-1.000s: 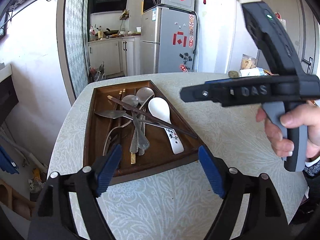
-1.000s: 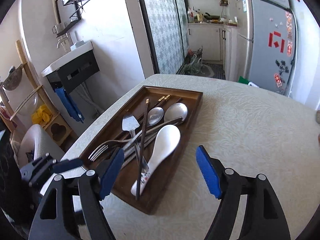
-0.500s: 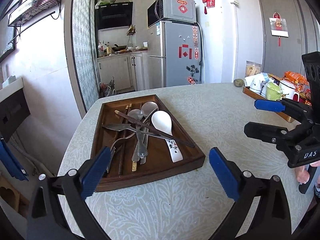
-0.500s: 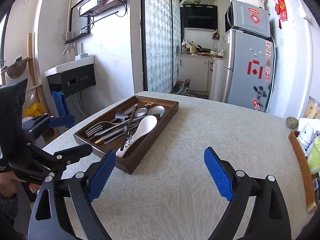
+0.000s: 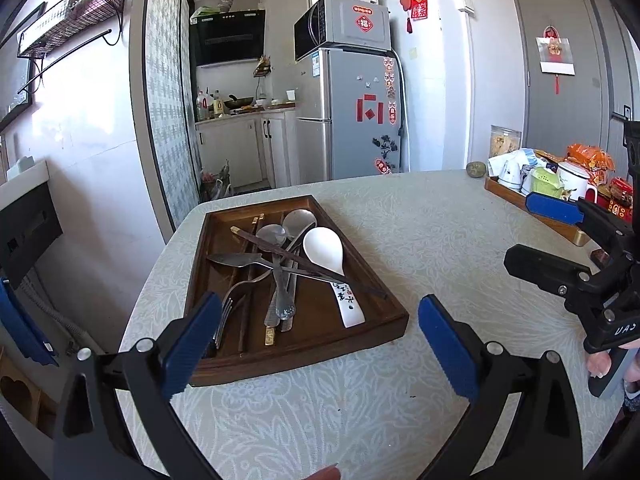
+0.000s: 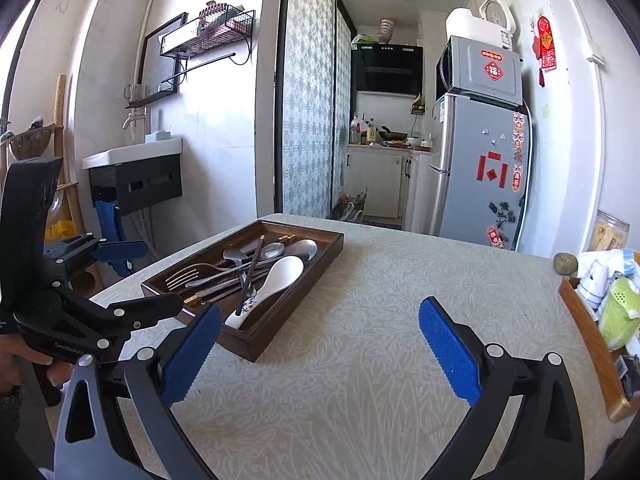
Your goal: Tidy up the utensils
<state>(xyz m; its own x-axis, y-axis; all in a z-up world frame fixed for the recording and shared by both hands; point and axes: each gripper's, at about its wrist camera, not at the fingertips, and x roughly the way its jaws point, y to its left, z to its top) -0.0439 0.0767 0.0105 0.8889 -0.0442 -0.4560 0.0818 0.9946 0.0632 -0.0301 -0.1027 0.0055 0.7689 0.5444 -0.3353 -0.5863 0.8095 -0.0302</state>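
A dark wooden tray (image 5: 384, 300) is seen on the table (image 5: 420, 232), near its left edge, with utensils heaped across one another inside. One glossy white ceramic spoon (image 5: 326, 258) with painted characters on its handle lies at the right. Two rounded metal spoons (image 5: 298, 222), one fork (image 5: 232, 300) and dark chopsticks (image 5: 308, 266) with gold tips are crossed beside it. The left gripper (image 5: 320, 332) and right gripper (image 6: 320, 336) are both held wide apart and empty, well short of the tray, with ribbed blue pads (image 5: 192, 340).

My left gripper (image 5: 320, 344) — jaws spread wide, holding nothing. My right gripper (image 6: 320, 346) — the same, level with it, well apart.
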